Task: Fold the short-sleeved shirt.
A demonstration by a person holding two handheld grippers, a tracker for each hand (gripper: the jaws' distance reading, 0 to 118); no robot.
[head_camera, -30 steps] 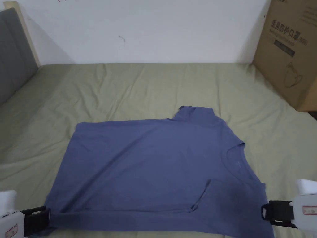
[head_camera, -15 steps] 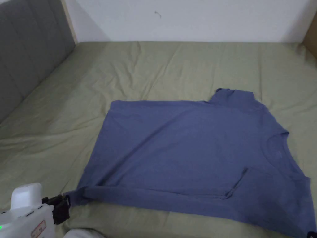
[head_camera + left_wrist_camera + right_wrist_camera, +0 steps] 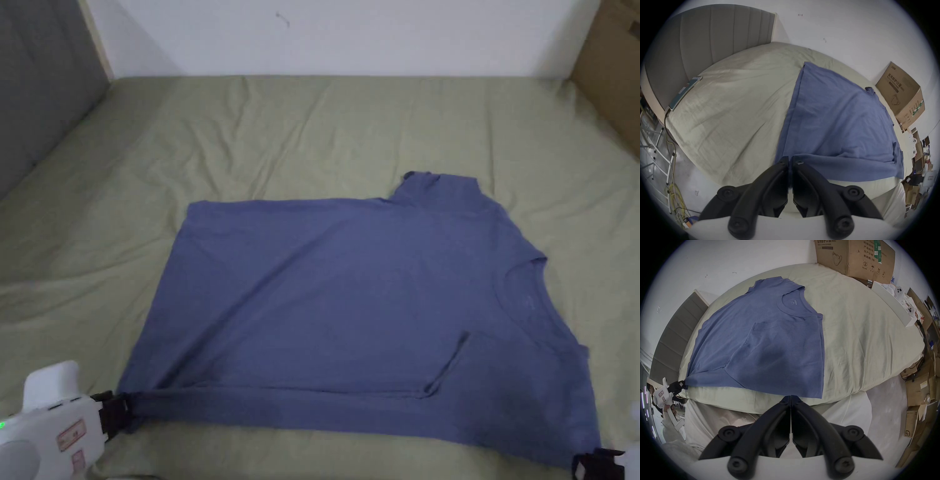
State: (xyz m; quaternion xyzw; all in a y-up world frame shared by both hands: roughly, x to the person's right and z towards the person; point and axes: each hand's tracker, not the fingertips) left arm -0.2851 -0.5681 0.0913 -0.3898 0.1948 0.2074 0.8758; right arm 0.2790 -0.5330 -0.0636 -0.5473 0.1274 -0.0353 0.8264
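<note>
A blue short-sleeved shirt [image 3: 350, 300] lies flat on the green bed sheet [image 3: 312, 137], collar to the right, with the near sleeve folded in over the body. My left gripper [image 3: 119, 409] is shut on the near-left hem corner, which is drawn out into a point. The left gripper view has the jaws [image 3: 790, 158] closed on bunched blue fabric [image 3: 843, 121]. My right gripper [image 3: 584, 465] sits at the near-right corner. Its jaws [image 3: 790, 396] are closed at the shirt's [image 3: 761, 337] near edge. The left gripper [image 3: 683, 384] appears far left in that view, held by a hand.
A cardboard box [image 3: 615, 69] stands at the bed's far right corner. A grey padded headboard [image 3: 37, 94] runs along the left side. A flat device [image 3: 683, 92] lies by the headboard. Boxes and cables [image 3: 916, 394] crowd the floor to the right.
The head camera has swung about. The shirt's near-left corner is now drawn out to a point in the left gripper. The right gripper sits lower, at the near-right corner.
</note>
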